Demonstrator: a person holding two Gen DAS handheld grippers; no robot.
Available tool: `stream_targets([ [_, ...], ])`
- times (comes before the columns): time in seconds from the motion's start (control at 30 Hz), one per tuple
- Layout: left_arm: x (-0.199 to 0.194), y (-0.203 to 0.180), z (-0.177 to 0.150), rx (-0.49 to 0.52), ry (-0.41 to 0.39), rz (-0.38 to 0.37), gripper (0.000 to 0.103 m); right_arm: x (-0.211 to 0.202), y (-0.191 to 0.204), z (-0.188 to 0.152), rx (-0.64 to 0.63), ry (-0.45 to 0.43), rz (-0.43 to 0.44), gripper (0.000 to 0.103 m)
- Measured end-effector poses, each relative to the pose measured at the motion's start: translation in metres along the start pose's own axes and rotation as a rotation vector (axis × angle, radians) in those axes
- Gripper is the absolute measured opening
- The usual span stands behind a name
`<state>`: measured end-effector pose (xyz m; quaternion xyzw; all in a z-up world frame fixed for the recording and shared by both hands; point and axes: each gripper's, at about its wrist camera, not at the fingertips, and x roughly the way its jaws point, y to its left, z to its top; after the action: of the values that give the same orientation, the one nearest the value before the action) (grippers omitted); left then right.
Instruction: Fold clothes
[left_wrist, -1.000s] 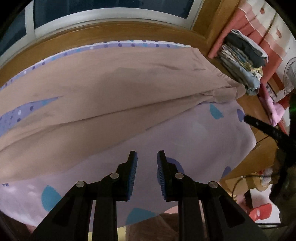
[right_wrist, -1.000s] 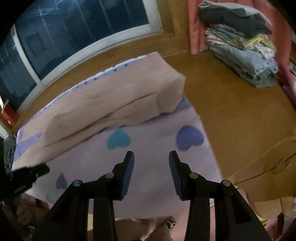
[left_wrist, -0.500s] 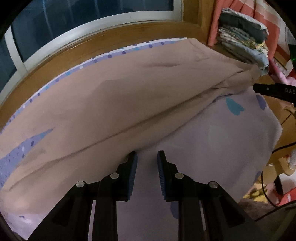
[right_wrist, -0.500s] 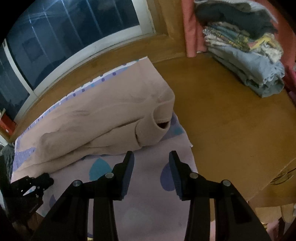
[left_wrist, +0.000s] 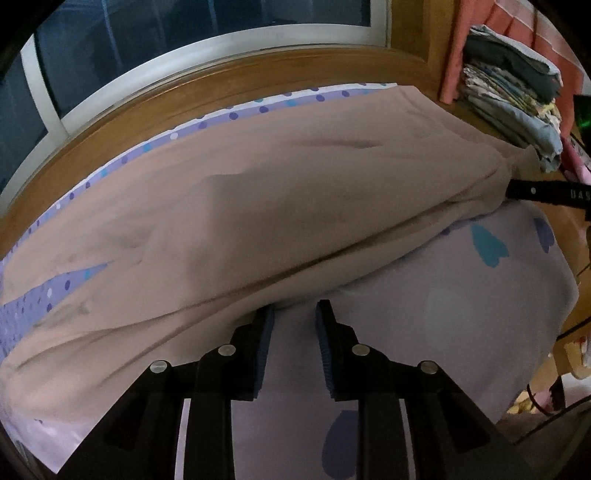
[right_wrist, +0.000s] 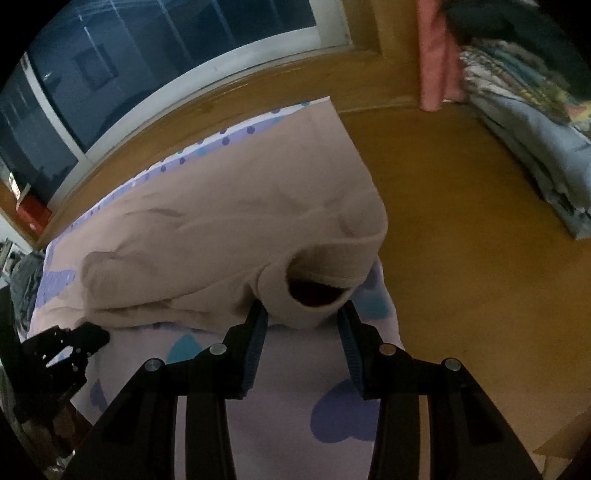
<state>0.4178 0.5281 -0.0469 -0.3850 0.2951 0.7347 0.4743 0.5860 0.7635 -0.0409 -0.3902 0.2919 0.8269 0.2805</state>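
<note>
- Both grippers have closed in on the long beige fleece garment (left_wrist: 295, 206); left gripper (left_wrist: 293, 314) fingers apart, just widened, empty.
- Right gripper (right_wrist: 301, 314) fingers apart, seemingly straddling the cuff (right_wrist: 314, 295); pinching one layer could spoil the fold.

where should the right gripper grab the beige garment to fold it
Grip the open cuff end of the beige garment, coming in from the near side. Its rolled rim stands proud of the heart-print sheet, already between the open right gripper fingers.

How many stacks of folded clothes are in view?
1. The stack sits on the wooden surface beside the pink curtain, to the right of the beige garment. Other stacks may lie outside the pictures.
</note>
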Motion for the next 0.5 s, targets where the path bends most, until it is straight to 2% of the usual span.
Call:
stream_targets([
  [0.13, 0.005, -0.002, 0.007, 0.007, -0.001, 0.01, 0.029, 0.001, -0.006, 0.0, 0.011, -0.014, 0.046, 0.036],
  [0.27, 0.006, 0.001, 0.011, 0.014, 0.019, -0.004, 0.029, -0.004, -0.005, 0.0, -0.007, -0.029, 0.082, 0.016],
  [0.3, 0.006, 0.003, 0.011, 0.014, 0.02, -0.009, 0.028, -0.007, -0.005, 0.002, -0.011, -0.036, 0.097, 0.015],
  [0.33, 0.005, 0.004, 0.011, 0.009, 0.017, -0.019, 0.023, -0.01, -0.004, 0.004, -0.014, -0.046, 0.105, 0.015],
  [0.37, 0.005, 0.004, 0.011, -0.001, 0.015, -0.034, 0.005, -0.014, -0.003, 0.006, -0.016, -0.059, 0.111, 0.014],
  [0.4, 0.003, 0.004, 0.011, -0.011, 0.008, -0.033, 0.0, -0.02, -0.002, 0.009, -0.015, -0.077, 0.121, 0.014],
  [0.5, -0.013, 0.003, 0.014, -0.033, -0.042, -0.023, 0.0, -0.036, -0.001, 0.021, -0.002, -0.116, 0.173, 0.013],
])
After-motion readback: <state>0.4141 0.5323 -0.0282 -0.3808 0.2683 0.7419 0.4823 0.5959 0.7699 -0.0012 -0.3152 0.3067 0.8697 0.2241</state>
